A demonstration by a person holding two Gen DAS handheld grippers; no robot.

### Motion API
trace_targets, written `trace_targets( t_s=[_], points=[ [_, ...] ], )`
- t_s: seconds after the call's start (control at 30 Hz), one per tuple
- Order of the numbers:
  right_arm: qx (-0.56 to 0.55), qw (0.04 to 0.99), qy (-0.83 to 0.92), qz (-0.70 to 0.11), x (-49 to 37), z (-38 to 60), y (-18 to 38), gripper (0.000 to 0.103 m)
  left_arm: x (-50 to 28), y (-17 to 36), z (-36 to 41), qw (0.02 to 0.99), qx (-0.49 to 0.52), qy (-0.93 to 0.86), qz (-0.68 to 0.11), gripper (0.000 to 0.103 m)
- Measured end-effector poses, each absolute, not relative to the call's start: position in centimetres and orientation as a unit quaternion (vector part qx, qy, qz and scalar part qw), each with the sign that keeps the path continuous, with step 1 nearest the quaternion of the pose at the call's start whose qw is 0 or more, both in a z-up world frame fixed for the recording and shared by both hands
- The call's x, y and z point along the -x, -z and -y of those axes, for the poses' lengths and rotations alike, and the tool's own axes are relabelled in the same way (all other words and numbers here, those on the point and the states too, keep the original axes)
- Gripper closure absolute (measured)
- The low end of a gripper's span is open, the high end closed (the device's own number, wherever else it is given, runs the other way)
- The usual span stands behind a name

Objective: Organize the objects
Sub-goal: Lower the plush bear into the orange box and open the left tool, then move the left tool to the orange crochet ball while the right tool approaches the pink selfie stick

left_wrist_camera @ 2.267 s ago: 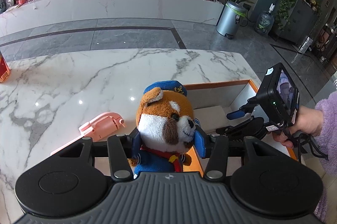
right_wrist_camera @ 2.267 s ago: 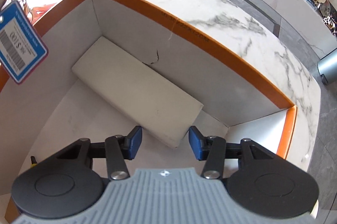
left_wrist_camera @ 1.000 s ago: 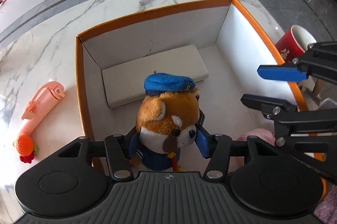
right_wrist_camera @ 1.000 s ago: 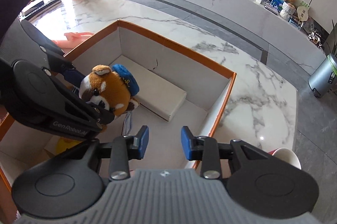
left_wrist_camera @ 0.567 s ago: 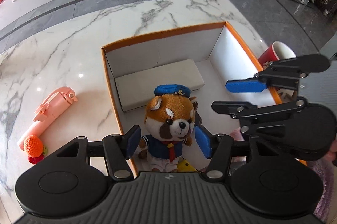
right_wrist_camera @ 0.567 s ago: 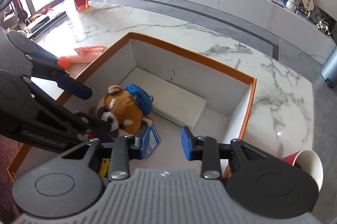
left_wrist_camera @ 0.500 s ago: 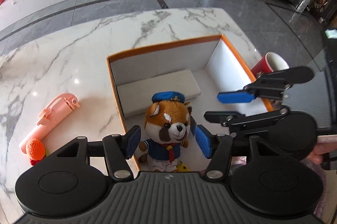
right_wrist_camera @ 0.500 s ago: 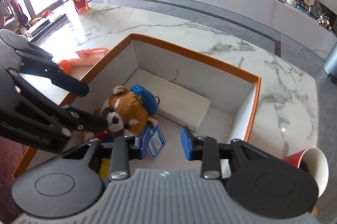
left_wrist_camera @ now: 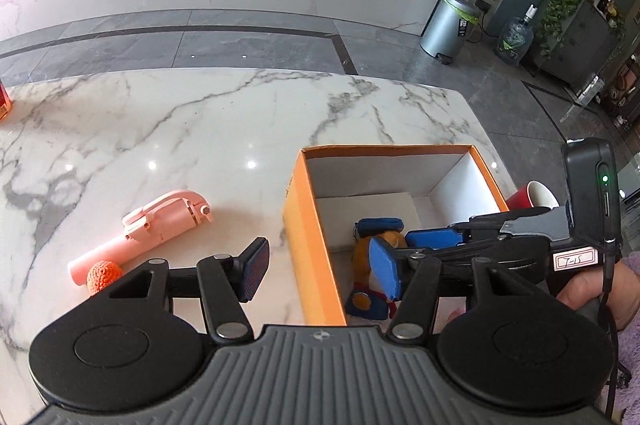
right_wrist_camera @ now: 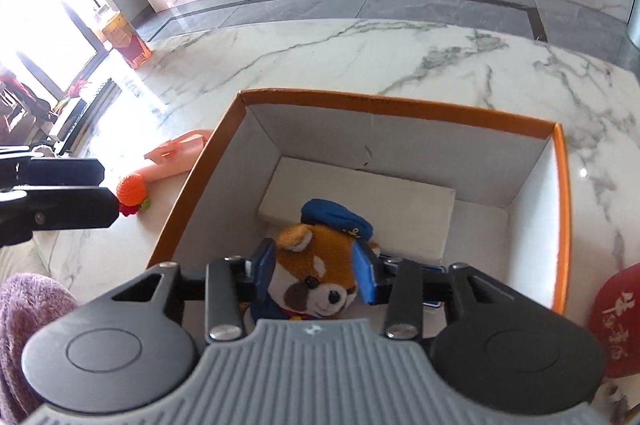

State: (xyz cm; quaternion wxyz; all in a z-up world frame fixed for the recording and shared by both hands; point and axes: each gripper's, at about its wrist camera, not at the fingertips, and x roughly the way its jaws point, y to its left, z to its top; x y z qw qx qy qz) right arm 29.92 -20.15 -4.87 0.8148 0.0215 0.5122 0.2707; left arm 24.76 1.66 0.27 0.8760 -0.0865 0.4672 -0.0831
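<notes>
Two grippers: left gripper (left_wrist_camera: 320, 271) fingers spread, empty; right gripper (right_wrist_camera: 316, 275) fingers opening around toy (right_wrist_camera: 316, 279).
Advice: centre toy's head between fingers, clear of box (right_wrist_camera: 400, 107) wall.

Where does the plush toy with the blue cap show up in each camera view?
Left wrist view: the plush toy sits right of centre, low inside the orange box, partly hidden behind a blue gripper pad.
Right wrist view: bottom centre, face towards the camera, between the right gripper pads.
Shared landmark: the orange box rim.
</notes>
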Motion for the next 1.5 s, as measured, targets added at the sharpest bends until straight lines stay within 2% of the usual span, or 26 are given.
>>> trace_targets(
  t_s=[0.2, 0.33, 0.6, 0.73, 0.9, 1.07, 1.2, 1.5],
  points=[
    [0.014, 0.823, -0.259, -0.505, -29.6, 18.1, 5.6, 0.05, -24.6, 0.3, -3.6, 0.875, 0.099, 0.075, -0.469, 0.037],
    [0.014, 0.804, -0.299, -0.513, -29.3, 17.3, 5.4, 0.057, -24.3, 0.6, -4.3, 0.874, 0.106, 0.074, -0.468, 0.04],
    [-0.014, 0.79, -0.282, -0.544, -30.5, 16.4, 7.6, 0.06, -23.8, 0.8, -5.7, 0.873, 0.109, 0.065, -0.471, 0.04],
    [-0.02, 0.792, -0.278, -0.543, -30.6, 16.4, 7.5, 0.057, -23.5, 0.9, -6.6, 0.873, 0.106, 0.058, -0.472, 0.04],
    [0.0, 0.806, -0.279, -0.522, -29.5, 16.4, 5.3, 0.054, -22.1, -0.1, -7.9, 0.881, 0.09, 0.067, -0.46, 0.04],
    [0.02, 0.84, -0.29, -0.459, -27.6, 16.1, 0.4, 0.055, -20.1, -1.2, -10.0, 0.893, 0.042, 0.071, -0.443, 0.04],
    [0.029, 0.845, -0.326, -0.422, -26.5, 14.3, -2.5, 0.059, -18.8, -1.1, -11.7, 0.896, 0.002, 0.059, -0.439, 0.04],
    [0.155, 0.807, -0.402, -0.405, -25.8, 5.2, -0.3, 0.062, -20.1, 3.8, -15.9, 0.888, 0.064, 0.02, -0.456, 0.041]
  ],
)
